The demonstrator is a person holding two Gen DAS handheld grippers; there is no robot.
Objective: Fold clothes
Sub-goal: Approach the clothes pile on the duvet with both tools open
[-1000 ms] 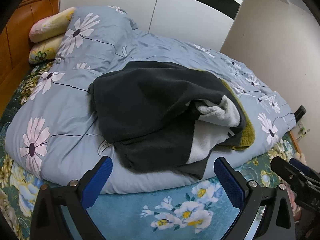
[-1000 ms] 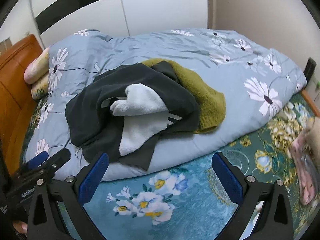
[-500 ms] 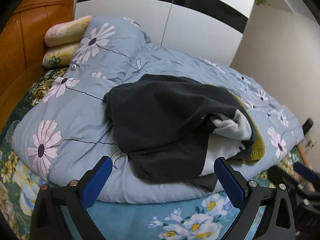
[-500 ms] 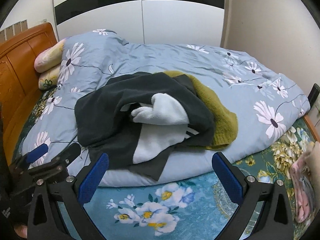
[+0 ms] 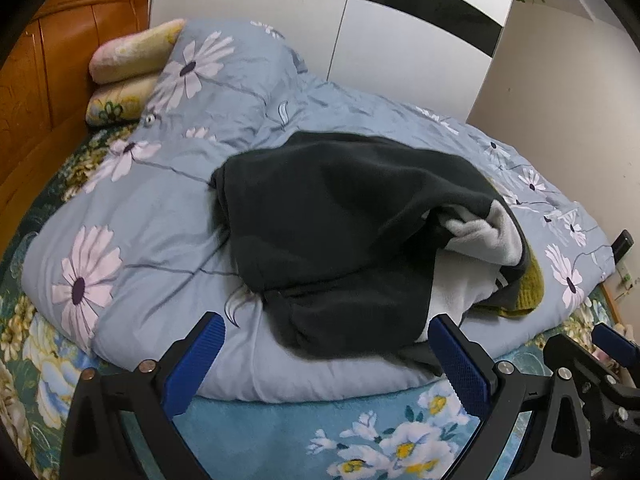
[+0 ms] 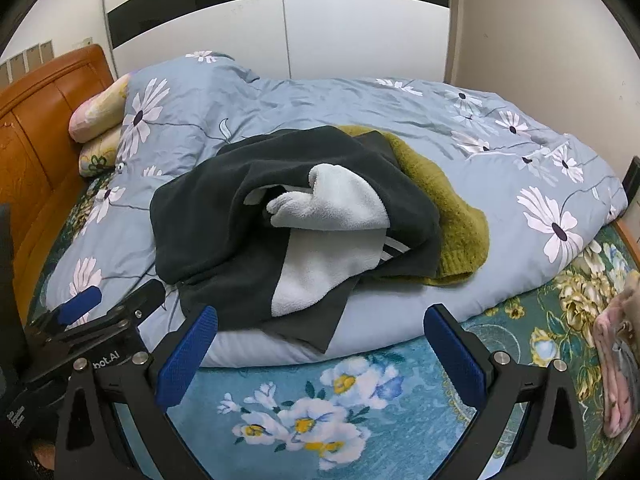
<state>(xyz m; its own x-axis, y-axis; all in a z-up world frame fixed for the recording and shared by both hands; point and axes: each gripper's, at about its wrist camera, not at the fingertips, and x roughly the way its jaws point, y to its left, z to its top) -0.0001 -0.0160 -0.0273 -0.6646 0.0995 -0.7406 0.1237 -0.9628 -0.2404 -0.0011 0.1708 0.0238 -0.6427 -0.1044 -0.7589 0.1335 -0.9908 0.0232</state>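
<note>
Left wrist view: left hand-held gripper spread wide, holding nothing. Straight ahead of it, on the blue floral quilt, a heap of clothes: dark fleece top on top, white fleece bunched to its right, olive sweater peeking out beyond. Nothing folded yet, I'd say; the whole job remains. The bed sheet lies just under the fingers.

Right wrist view: right hand-held gripper also wide apart and empty. Same heap ahead and slightly left, sweater on the far right. Left gripper visible low at left. No baskets or boxes in sight. Pink cloth at right edge.
</note>
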